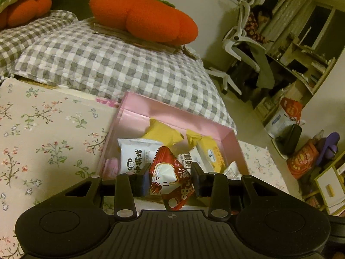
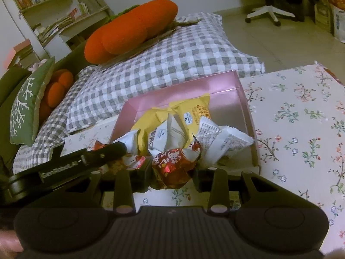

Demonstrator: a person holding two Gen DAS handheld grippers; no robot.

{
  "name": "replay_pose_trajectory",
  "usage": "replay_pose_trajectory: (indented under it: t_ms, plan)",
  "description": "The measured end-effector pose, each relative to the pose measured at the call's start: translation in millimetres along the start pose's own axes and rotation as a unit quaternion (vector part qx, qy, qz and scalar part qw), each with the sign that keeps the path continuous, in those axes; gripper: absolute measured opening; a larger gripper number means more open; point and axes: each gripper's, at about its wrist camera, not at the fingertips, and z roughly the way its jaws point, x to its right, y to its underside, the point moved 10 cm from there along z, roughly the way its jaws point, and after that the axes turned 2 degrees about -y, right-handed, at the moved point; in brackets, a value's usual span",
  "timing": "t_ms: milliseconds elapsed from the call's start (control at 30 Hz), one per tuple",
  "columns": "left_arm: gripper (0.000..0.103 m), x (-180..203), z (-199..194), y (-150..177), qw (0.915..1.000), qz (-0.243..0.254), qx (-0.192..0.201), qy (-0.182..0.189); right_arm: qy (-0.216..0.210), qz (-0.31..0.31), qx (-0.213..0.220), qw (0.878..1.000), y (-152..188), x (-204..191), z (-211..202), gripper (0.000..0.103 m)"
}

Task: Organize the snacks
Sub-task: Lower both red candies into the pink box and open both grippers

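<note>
The left gripper (image 1: 171,176) has its black jaws clamped on a crinkly red-and-white foil snack packet (image 1: 170,178), held just over the near rim of a shallow pink cardboard box (image 1: 172,110). The box sits on a floral-print tablecloth (image 1: 43,129), and its far edge lies next to a grey-and-white checked quilt (image 1: 103,64) at 12 o'clock. Inside the box, a white packet with black characters (image 1: 135,153) lies at 10 o'clock of the held snack, a plain yellow packet (image 1: 161,132) at 12 o'clock, and a yellow-and-white packet with a small logo (image 1: 210,153) at 2 o'clock. A large orange plush pumpkin cushion (image 1: 142,17) rests on the quilt beyond.

The right gripper (image 2: 172,170) is likewise closed on a second red foil snack packet with white characters (image 2: 174,166), held at the box's near edge (image 2: 255,151), over the tablecloth (image 2: 301,129). The left gripper's black finger (image 2: 107,151) reaches in from 9 o'clock, and whether it touches the right-hand packet cannot be told. Yellow and white packets are heaped in the box at 12 o'clock.
</note>
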Motion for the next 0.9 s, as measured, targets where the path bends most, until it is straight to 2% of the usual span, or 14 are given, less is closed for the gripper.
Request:
replay_pose_trajectory:
  t_ms: [200, 500, 667, 800, 867, 900]
  plan:
    - [0.036, -8.6, 12.0, -1.0, 1.0000, 0.004, -0.002, -0.007, 0.001, -0.007, -0.010, 1.000, 1.4, -1.8, 10.8, 0.035]
    - [0.036, -9.9, 23.9, -7.3, 0.9997, 0.016, 0.017, 0.008, -0.004, 0.002, -0.012, 1.000, -3.6, -2.1, 26.9, 0.035]
    - [0.036, -7.4, 30.4, -8.7, 0.9993, 0.021, 0.026, 0.019, 0.018, -0.011, -0.019, 1.000, 0.4, 0.6, 38.6, 0.035]
    - [0.041, -7.7, 31.2, -9.8, 0.9991, 0.011, 0.027, 0.030, 0.028, -0.008, -0.005, 1.000, -4.7, 6.7, 33.0, 0.036]
    - [0.046, -8.0, 29.1, -12.3, 0.9989, 0.005, 0.027, 0.037, 0.020, 0.007, 0.002, 1.000, -8.2, 8.4, 27.6, 0.038]
    - [0.052, -7.0, 26.7, -14.5, 0.9988, 0.004, 0.031, 0.038, 0.021, 0.009, 0.006, 1.000, -9.6, 8.7, 25.1, 0.039]
